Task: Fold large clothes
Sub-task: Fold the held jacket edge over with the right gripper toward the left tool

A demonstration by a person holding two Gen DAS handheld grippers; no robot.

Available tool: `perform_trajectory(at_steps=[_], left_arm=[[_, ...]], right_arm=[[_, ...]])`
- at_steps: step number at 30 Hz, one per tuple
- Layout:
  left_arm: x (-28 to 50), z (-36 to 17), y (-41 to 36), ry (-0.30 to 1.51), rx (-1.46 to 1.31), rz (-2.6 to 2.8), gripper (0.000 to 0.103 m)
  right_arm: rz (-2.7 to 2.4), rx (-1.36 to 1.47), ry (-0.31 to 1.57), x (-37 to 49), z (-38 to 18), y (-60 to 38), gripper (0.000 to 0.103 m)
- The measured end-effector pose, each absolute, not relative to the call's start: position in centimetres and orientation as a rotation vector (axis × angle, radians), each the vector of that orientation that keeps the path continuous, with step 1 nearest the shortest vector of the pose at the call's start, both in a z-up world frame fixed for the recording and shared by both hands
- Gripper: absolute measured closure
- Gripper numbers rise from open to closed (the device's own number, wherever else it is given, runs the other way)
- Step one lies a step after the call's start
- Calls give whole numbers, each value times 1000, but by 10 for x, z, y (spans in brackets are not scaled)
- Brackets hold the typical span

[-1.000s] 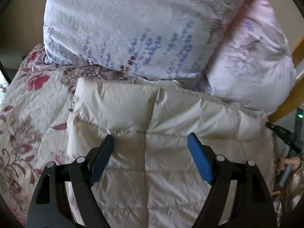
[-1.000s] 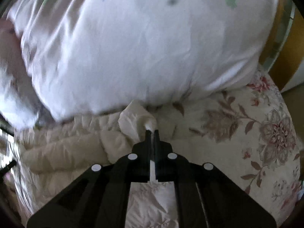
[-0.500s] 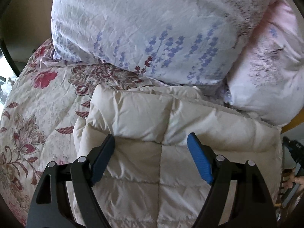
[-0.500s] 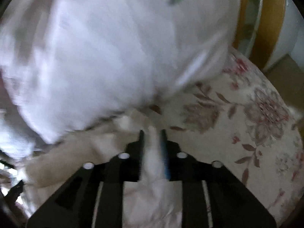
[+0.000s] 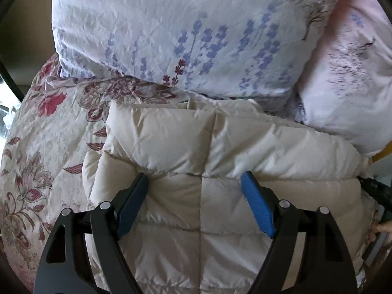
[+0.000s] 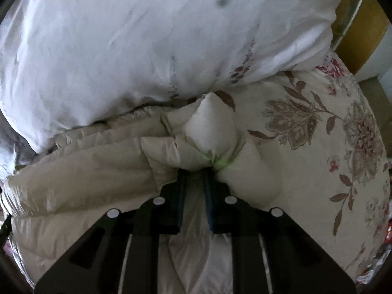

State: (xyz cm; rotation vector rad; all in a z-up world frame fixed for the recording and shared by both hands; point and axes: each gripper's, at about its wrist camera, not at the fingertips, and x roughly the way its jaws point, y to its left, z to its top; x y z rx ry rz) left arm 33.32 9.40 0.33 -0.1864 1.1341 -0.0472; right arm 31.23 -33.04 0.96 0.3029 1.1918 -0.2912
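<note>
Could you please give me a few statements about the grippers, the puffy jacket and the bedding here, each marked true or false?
1. The right gripper is shut on a bunched fold of the cream puffer jacket. True.
2. The left gripper is clamped on the jacket. False: its jaws stand wide open over it.
3. The jacket lies on a floral bedspread. True.
4. The pillow behind the jacket is plain dark blue. False: it is pale with blue flower sprigs.
5. The jacket is quilted in panels. True.

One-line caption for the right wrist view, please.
Right gripper pinches a bunched corner of the cream puffer jacket on the floral bedspread, below a white pillow.
</note>
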Motion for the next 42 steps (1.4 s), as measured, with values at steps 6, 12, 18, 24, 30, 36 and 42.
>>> perform_trajectory(at_steps=[6, 12, 18, 24, 30, 36, 42], left_arm=[[300, 26, 111, 1068, -217, -96, 24], [273, 19, 125, 1075, -197, -98, 23], [291, -2, 117, 1120, -207, -26, 23], [240, 26, 155, 1037, -355, -91, 23], [179, 8, 214, 1037, -603, -8, 23], [134, -24, 215, 1094, -802, 3, 23], [131, -40, 187, 1106, -910, -44, 23]], right_arm=[[-213, 396, 1075, 258, 44, -344, 76], [-206, 496, 1074, 192, 26, -357, 79], [-253, 525, 1154, 212, 4, -359, 73], [-285, 660, 1015, 150, 39, -385, 30], [-344, 1028, 1006, 95, 7, -429, 30], [-268, 1243, 1033, 72, -22, -404, 30], [-223, 1265, 1023, 80, -26, -384, 31]])
